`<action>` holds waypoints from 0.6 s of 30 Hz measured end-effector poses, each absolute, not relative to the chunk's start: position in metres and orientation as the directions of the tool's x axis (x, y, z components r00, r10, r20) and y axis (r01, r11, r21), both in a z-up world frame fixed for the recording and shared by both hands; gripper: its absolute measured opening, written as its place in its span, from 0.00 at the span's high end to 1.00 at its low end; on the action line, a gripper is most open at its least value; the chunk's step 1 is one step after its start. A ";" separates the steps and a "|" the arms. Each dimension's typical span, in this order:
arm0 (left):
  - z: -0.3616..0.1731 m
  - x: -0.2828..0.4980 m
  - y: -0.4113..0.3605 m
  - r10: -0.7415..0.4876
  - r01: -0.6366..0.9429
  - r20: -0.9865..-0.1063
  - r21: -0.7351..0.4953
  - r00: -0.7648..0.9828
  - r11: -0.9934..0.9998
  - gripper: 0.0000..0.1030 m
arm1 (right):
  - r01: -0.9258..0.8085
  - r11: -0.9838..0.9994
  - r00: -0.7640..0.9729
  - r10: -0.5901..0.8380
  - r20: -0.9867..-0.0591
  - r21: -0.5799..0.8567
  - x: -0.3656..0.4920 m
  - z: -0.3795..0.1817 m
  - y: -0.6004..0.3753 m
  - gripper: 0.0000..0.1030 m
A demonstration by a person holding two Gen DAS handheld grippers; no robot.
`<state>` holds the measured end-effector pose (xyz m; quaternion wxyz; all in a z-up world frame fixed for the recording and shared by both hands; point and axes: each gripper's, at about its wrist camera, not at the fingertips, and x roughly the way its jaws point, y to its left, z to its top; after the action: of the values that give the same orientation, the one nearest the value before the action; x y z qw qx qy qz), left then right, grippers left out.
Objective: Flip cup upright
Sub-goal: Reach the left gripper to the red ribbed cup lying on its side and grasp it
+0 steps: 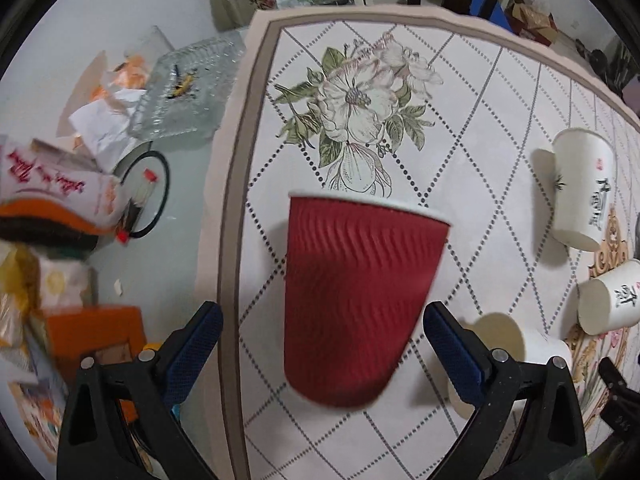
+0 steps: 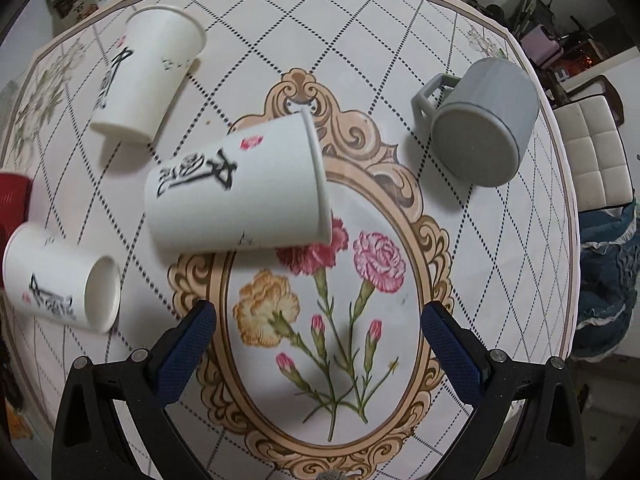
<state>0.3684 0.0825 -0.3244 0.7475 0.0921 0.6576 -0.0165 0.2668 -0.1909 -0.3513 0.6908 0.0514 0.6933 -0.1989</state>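
Observation:
A red ribbed paper cup lies on its side on the patterned table, rim pointing away, between the fingers of my open left gripper, which do not touch it. Its edge shows at the left of the right wrist view. My right gripper is open and empty above the table's flower medallion. Just beyond it a white paper cup lies on its side. Two more white cups lie on their sides to the left. A grey mug lies on its side at the right.
White cups also show at the right of the left wrist view. Left of the table's edge the floor holds clutter: a glass tray, papers, bags, an orange box. A white chair stands to the table's right.

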 end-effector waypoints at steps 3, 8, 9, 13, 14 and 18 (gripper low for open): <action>-0.335 0.375 0.082 0.083 0.163 -0.991 0.100 0.107 0.982 0.01 | 0.351 0.912 -0.048 -0.209 -0.977 -0.213 0.272 -0.353 -0.191 0.00; -0.343 0.379 0.080 0.058 0.186 -0.994 0.074 0.089 0.980 0.01 | 0.354 0.909 -0.059 -0.213 -0.975 -0.220 0.269 -0.357 -0.192 0.00; -0.344 0.379 0.080 0.050 0.188 -0.995 0.066 0.085 0.980 0.05 | 0.354 0.909 -0.059 -0.214 -0.975 -0.220 0.268 -0.357 -0.192 0.00; -0.348 0.380 0.082 0.031 0.195 -0.997 0.044 0.070 0.980 0.29 | 0.353 0.907 -0.059 -0.222 -0.973 -0.229 0.269 -0.356 -0.189 0.00; -0.348 0.380 0.082 0.027 0.196 -0.997 0.041 0.070 0.980 0.30 | 0.353 0.907 -0.058 -0.224 -0.973 -0.230 0.269 -0.355 -0.189 0.00; -0.342 0.379 0.089 0.037 0.189 -0.995 0.054 0.093 0.980 0.30 | 0.351 0.907 -0.050 -0.231 -0.972 -0.234 0.269 -0.350 -0.187 0.00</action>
<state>0.3789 0.0892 -0.3418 0.7346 0.0843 0.6713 -0.0518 0.2688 -0.1867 -0.3501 0.6876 0.0435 0.6932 -0.2116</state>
